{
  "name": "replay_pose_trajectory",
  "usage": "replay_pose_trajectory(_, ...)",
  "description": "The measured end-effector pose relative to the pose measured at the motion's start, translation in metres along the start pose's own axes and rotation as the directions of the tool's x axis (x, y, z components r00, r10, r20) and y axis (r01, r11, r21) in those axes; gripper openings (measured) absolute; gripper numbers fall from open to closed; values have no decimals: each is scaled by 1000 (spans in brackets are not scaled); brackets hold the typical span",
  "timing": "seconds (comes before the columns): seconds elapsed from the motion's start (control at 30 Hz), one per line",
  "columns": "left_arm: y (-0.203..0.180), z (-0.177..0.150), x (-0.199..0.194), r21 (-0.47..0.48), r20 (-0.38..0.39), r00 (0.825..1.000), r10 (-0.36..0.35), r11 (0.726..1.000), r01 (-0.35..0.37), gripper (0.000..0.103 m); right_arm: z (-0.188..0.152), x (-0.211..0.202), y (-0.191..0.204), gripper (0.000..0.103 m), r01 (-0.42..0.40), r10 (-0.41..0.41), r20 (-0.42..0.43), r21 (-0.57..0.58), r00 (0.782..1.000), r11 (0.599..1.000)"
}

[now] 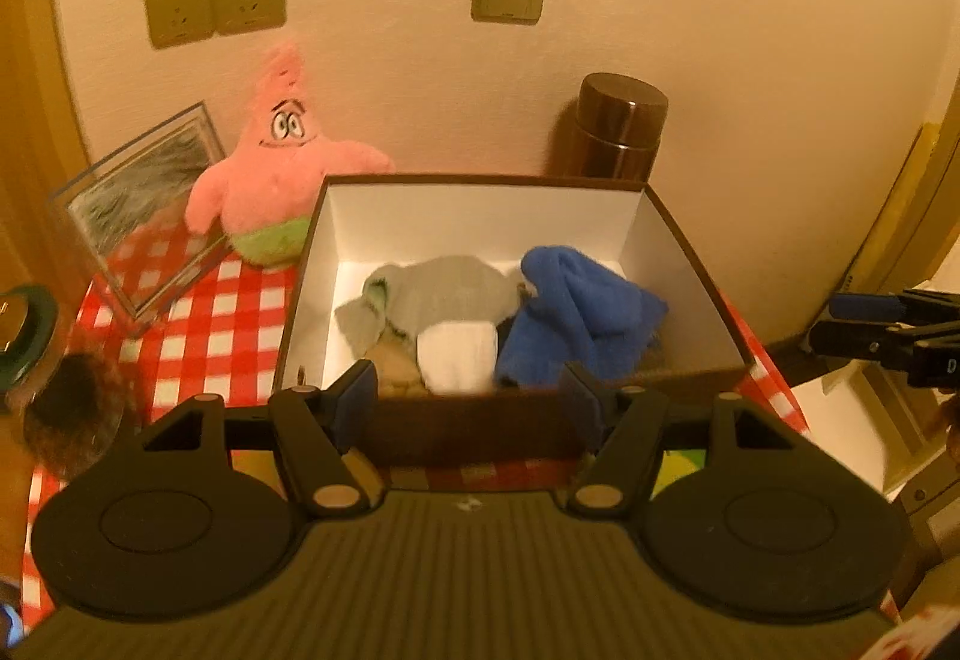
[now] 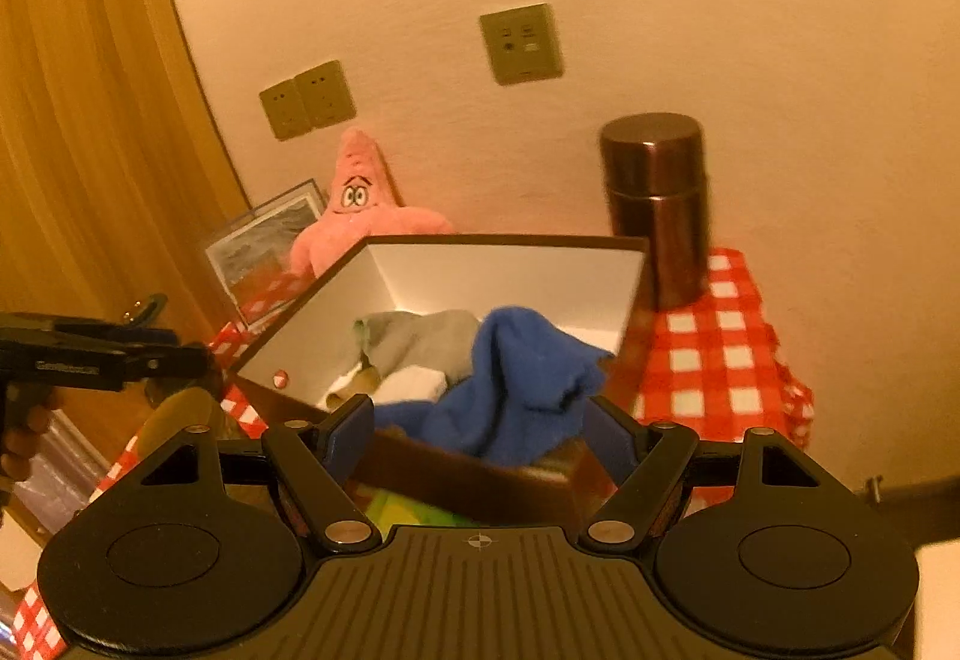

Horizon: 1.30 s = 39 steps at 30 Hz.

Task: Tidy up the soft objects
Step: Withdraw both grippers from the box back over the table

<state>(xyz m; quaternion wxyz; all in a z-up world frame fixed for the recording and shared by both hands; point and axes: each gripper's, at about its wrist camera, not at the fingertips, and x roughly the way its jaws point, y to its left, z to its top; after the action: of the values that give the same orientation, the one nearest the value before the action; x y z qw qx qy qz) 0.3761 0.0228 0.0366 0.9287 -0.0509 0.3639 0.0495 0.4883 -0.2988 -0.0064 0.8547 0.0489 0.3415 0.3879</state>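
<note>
Clear case (image 1: 138,234): left of the left wrist frame, tilted on the red-and-white checked cloth (image 1: 216,324) that covers the counter.
Pink star plush (image 1: 273,180): upper left of centre, upright against the wall, touching the case and just beside the box's far left corner.
Box (image 1: 480,180): centre of frame, brown outside, white inside, lid off.
Grey cloth (image 1: 444,288): inside the box, left of centre, lying on the bottom.
White cloth (image 1: 456,360): inside the box, at the near wall, partly under the grey cloth.
Blue cloth (image 1: 576,312): inside the box, right half, bunched, touching the grey cloth.
Brown flask (image 1: 618,126): upper right of centre, upright behind the box's far right corner.
Left gripper (image 1: 471,399): bottom centre, jaws apart and empty, in front of the near wall of the box.
Right gripper (image 2: 480,435): bottom centre of the right wrist frame, jaws apart, nothing clamped; the blue cloth sits beyond them.
</note>
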Motion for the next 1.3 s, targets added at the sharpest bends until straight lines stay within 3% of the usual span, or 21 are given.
replay_pose_trajectory(0.2, 4, -30, -32, -12, -6, 1000, 8, 1000, -8, 65, -27, -29, -3, 76, 27, -26, -5, 71, 1000, 997)
replay_pose_trajectory(0.53, 1, -82, -72, -40, -38, 999, -10, 999, 9, 65, -72, -59, 21, 76, 68, -66, -39, 45, 997, 997)
replay_pose_trajectory(0.93, -5, -148, -84, -69, -127, 992, -3, 998, -6, 65, -130, -70, 40, 76, 92, -83, -121, 72, 989, 993)
replay_pose_trajectory(1.3, -8, -189, -78, -84, -191, 981, 32, 995, -48, 65, -163, -51, 40, 76, 145, -142, -198, -1, 970, 989)
